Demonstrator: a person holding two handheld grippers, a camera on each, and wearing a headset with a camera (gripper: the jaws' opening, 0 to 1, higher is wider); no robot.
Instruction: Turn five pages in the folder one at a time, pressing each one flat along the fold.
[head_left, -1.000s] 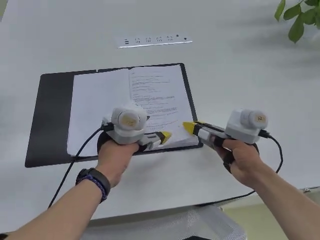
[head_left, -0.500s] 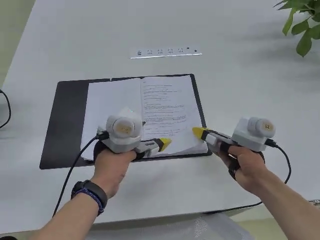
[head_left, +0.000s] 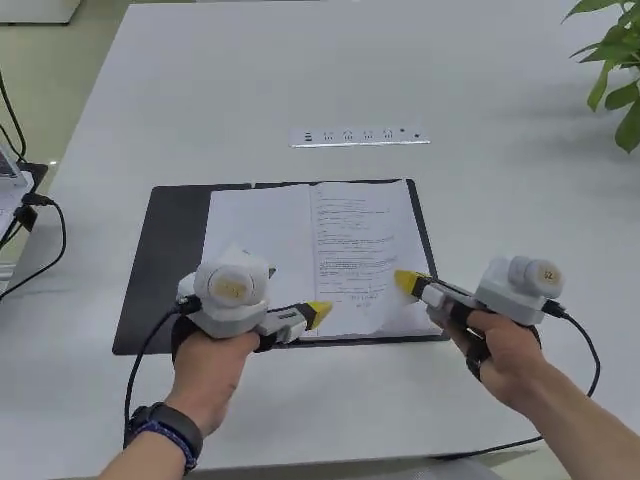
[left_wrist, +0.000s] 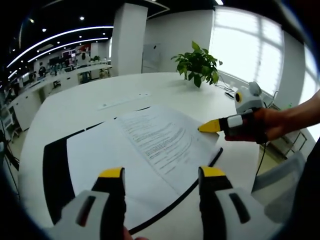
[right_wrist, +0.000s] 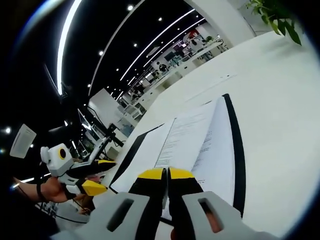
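The black folder (head_left: 165, 270) lies open on the white table, with a blank page (head_left: 255, 240) on its left and a printed page (head_left: 360, 240) on its right. My left gripper (head_left: 315, 315) hovers at the folder's near edge, open, with nothing between its jaws; in the left gripper view the printed page (left_wrist: 160, 140) lies just ahead of the left gripper (left_wrist: 162, 173). My right gripper (head_left: 405, 283) is shut, its yellow tip over the printed page's lower right part. In the right gripper view the right gripper (right_wrist: 166, 174) points along the page (right_wrist: 190, 135), and I see nothing pinched.
A power strip (head_left: 360, 135) is set into the table behind the folder. Plant leaves (head_left: 620, 70) hang over the far right corner. Cables (head_left: 40, 240) run off the table's left edge. Bare white tabletop surrounds the folder.
The head camera has tilted, so the whole scene sits lower and further right. The left gripper has drawn back to the left, widening the gap between the two tips.
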